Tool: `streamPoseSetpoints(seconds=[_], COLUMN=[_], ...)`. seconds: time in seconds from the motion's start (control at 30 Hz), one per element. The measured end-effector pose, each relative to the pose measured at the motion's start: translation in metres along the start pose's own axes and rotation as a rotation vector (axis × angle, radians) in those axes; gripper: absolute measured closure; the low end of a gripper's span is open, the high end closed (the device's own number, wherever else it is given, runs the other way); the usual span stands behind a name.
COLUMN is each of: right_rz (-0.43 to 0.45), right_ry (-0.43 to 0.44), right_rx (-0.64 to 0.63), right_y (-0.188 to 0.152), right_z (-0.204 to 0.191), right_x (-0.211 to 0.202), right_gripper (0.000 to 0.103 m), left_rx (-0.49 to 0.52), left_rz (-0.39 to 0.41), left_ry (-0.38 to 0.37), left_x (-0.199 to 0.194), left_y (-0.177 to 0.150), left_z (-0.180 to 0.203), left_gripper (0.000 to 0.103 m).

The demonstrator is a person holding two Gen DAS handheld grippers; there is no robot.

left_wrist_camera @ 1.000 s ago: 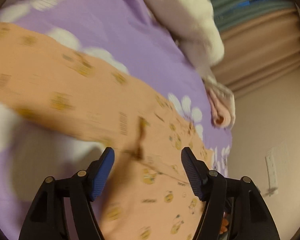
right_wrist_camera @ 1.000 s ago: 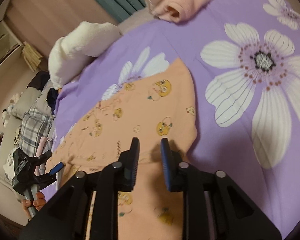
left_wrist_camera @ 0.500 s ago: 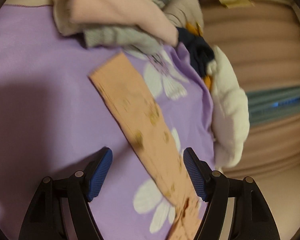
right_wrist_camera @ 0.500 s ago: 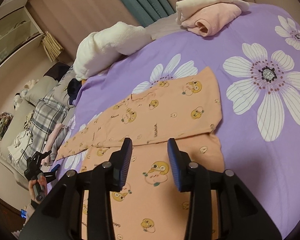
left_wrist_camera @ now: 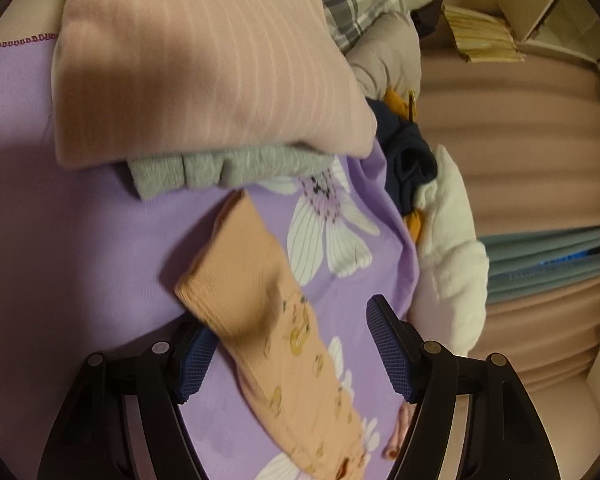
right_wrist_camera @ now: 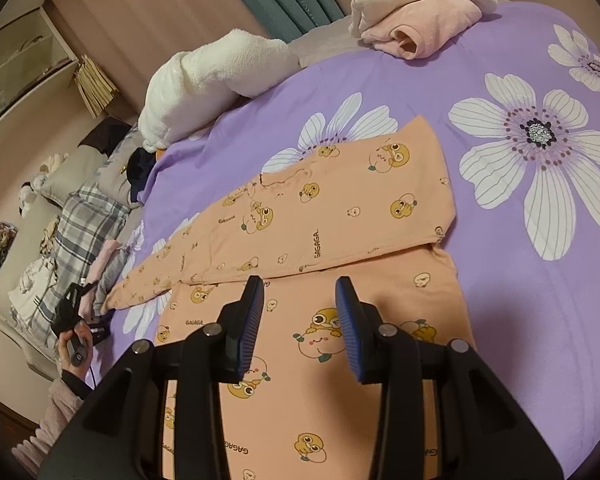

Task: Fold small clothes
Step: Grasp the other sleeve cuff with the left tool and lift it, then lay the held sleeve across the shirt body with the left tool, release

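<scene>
The peach printed garment point(right_wrist_camera: 340, 216) lies spread on the purple flowered bedspread point(right_wrist_camera: 520, 280) of the bed, its body flat under the right tool point(right_wrist_camera: 300, 324) and one long narrow part — a sleeve or a leg, I cannot tell which — stretched away toward the left tool point(left_wrist_camera: 288, 356). It looks thin, soft knit cloth: light, limp, with no stiffness of its own, so it should drape and crease wherever it is lifted and slide a little on the smooth spread. The ribbed cuff point(left_wrist_camera: 224, 280) at the end of the long part is the firmer, thicker spot and likely the best place to pinch; along the body, a hemmed edge or a corner would hold better than the flat middle. The left tool stands wide open with the cuff end between its pads, seemingly draped over the left pad, and nothing is clamped. The right tool hangs over the body with its jaws parted to a moderate gap and empty, no cloth between them. A pinch taken too shallow could let the single layer slip out. Just beyond the cuff sits a stack of folded clothes point(left_wrist_camera: 204, 72), near enough to snag.
</scene>
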State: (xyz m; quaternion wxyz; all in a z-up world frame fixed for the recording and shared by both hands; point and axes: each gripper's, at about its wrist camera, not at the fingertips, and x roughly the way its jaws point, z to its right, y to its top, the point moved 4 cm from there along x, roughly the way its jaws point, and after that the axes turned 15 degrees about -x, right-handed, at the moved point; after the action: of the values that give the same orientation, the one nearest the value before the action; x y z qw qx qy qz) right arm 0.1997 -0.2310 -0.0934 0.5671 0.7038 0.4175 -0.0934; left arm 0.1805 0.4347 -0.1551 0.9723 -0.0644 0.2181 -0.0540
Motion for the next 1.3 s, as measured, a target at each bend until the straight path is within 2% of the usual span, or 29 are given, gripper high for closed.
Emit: streamPoseSetpoints(seconds=[0.07, 0.13, 0.17, 0.2, 0.23, 0.27, 0.3, 0.33, 0.4, 0.6, 0.8, 0.93, 1.1, 1.3], right_rz=[-0.01, -0.017, -0.019, -0.022, -0.023, -0.024, -0.022, -0.02, -0.022, -0.021, -0.007, 0.001, 0.021, 0.046], right_ry=[0.01, 0.004, 0.001, 0.001, 0.004, 0.004, 0.002, -0.001, -0.009, 0.0, 0.033, 0.043, 0.05, 0.057], right_rx=[-0.006, -0.015, -0.018, -0.019, -0.019, -0.018, -0.022, -0.025, -0.032, -0.025, -0.02, -0.03, 0.007, 0.065], right_y=[-0.002, -0.003, -0.004, -0.005, -0.005, -0.006, -0.007, -0.008, -0.009, -0.013, -0.018, -0.021, -0.026, -0.035], right_z=[-0.003, -0.005, -0.006, -0.007, -0.007, -0.007, -0.008, -0.008, -0.007, -0.006, -0.009, -0.009, 0.007, 0.028], right_x=[0.004, 0.006, 0.007, 0.008, 0.008, 0.008, 0.007, 0.006, 0.004, 0.001, -0.003, -0.009, -0.021, -0.033], right_gripper=[0.065, 0.065, 0.065, 0.065, 0.065, 0.065, 0.065, 0.065, 0.065, 0.065, 0.065, 0.064, 0.063, 0.062], left_rx=[0.017, 0.041, 0.054, 0.064, 0.079, 0.092, 0.112, 0.137, 0.2, 0.389, 0.563, 0.668, 0.832, 1.008], left_rz=[0.017, 0.035, 0.039, 0.046, 0.053, 0.057, 0.066, 0.072, 0.086, 0.073, -0.021, -0.11, -0.174, -0.245], left_ry=[0.021, 0.054, 0.071, 0.09, 0.141, 0.173, 0.207, 0.225, 0.238, 0.222, 0.152, 0.114, 0.114, 0.161], left_x=[0.001, 0.003, 0.003, 0.004, 0.006, 0.007, 0.007, 0.006, 0.003, -0.004, 0.001, 0.017, 0.04, 0.076], left_y=[0.001, 0.0, -0.001, -0.001, 0.0, 0.0, -0.001, -0.003, -0.009, -0.046, -0.116, -0.182, -0.276, -0.387], left_z=[0.001, 0.003, 0.003, 0.003, 0.002, 0.0, 0.0, 0.001, 0.009, 0.053, 0.104, 0.132, 0.154, 0.145], left_gripper=[0.033, 0.043, 0.05, 0.063, 0.07, 0.085, 0.09, 0.09, 0.096, 0.099, 0.099, 0.099, 0.099, 0.099])
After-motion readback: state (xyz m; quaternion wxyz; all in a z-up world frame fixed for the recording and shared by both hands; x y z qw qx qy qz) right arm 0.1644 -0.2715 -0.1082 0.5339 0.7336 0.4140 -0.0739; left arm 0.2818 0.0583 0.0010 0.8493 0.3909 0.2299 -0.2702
